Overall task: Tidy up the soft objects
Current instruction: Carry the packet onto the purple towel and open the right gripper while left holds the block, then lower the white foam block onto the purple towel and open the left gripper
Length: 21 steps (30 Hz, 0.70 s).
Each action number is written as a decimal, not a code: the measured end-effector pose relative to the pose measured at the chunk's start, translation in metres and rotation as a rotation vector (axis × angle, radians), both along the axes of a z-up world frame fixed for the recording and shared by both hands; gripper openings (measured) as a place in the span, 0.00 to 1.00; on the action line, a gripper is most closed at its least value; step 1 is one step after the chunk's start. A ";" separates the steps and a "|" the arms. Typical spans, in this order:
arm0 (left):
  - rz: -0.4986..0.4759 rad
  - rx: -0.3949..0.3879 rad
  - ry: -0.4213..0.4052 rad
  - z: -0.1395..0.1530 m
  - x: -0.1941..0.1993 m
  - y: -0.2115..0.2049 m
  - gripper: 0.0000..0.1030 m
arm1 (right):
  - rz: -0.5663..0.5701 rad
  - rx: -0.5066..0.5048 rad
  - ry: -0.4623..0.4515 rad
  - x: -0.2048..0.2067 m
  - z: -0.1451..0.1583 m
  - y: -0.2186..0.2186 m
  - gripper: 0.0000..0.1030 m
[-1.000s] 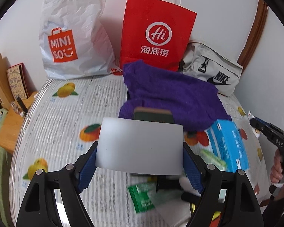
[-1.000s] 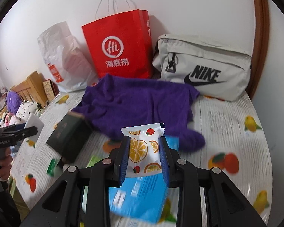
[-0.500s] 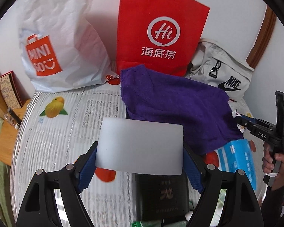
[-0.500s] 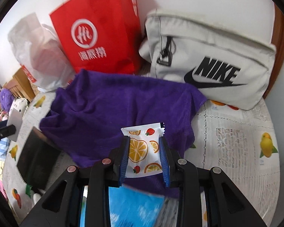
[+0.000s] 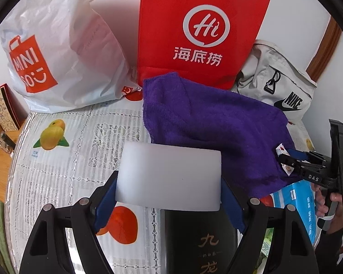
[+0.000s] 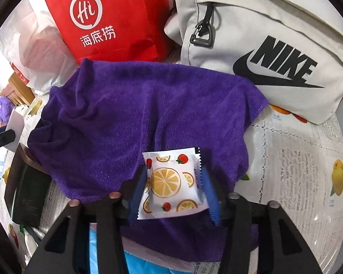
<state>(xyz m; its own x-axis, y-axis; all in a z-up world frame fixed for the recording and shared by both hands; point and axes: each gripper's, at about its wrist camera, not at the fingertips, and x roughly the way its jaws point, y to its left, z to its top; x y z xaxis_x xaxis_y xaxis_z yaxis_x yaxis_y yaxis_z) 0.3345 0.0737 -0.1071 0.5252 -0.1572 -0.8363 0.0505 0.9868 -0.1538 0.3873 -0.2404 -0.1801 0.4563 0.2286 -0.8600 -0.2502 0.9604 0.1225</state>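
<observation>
My left gripper [image 5: 169,182] is shut on a white foam block [image 5: 169,178], held above a dark box [image 5: 201,239] near the purple towel [image 5: 212,118]. My right gripper [image 6: 173,178] hangs over the purple towel [image 6: 148,105] with a fruit-print packet [image 6: 169,182] between its blue pads. Its jaws are opening, and a gap shows between the right pad and the packet. In the left wrist view the right gripper [image 5: 285,159] is low at the towel's right edge, the packet [image 5: 282,150] at its tips.
Along the wall stand a white Miniso bag [image 5: 57,45], a red paper bag [image 5: 199,29] and a grey Nike bag [image 6: 274,45]. A blue tissue pack [image 5: 295,196] lies partly under the towel. The fruit-print tablecloth [image 5: 80,159] is bare at left.
The right gripper came down over the purple towel, and its pads have spread away from the packet. The left gripper carried the white block toward the bags; the dark box now lies under it.
</observation>
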 end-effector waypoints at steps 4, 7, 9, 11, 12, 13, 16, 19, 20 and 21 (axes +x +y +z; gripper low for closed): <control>-0.014 0.010 0.004 0.000 0.005 -0.005 0.79 | 0.015 0.024 0.013 0.000 0.000 -0.003 0.61; -0.022 0.000 -0.004 0.004 0.011 -0.008 0.79 | 0.014 0.011 -0.001 -0.005 0.004 -0.004 0.67; -0.025 -0.006 -0.007 0.006 0.017 -0.010 0.79 | 0.019 0.013 -0.006 -0.007 0.008 -0.004 0.68; -0.029 -0.006 -0.009 0.007 0.024 -0.014 0.79 | 0.017 0.009 -0.007 -0.009 0.011 -0.002 0.68; -0.032 -0.005 -0.008 0.007 0.029 -0.017 0.79 | 0.017 0.011 -0.006 -0.010 0.012 -0.001 0.68; -0.037 -0.003 -0.009 0.007 0.034 -0.020 0.79 | 0.020 0.011 -0.003 -0.012 0.013 -0.001 0.68; -0.057 -0.003 -0.005 0.004 0.047 -0.028 0.79 | 0.027 0.004 0.002 -0.018 0.016 0.002 0.68; -0.071 0.028 -0.002 -0.001 0.064 -0.039 0.79 | 0.025 -0.008 -0.024 -0.027 0.025 0.003 0.68; -0.072 0.039 0.003 -0.003 0.070 -0.042 0.79 | 0.017 -0.012 -0.030 -0.030 0.027 0.002 0.71; -0.075 0.047 0.010 -0.006 0.075 -0.044 0.79 | 0.006 -0.011 -0.033 -0.032 0.029 0.000 0.73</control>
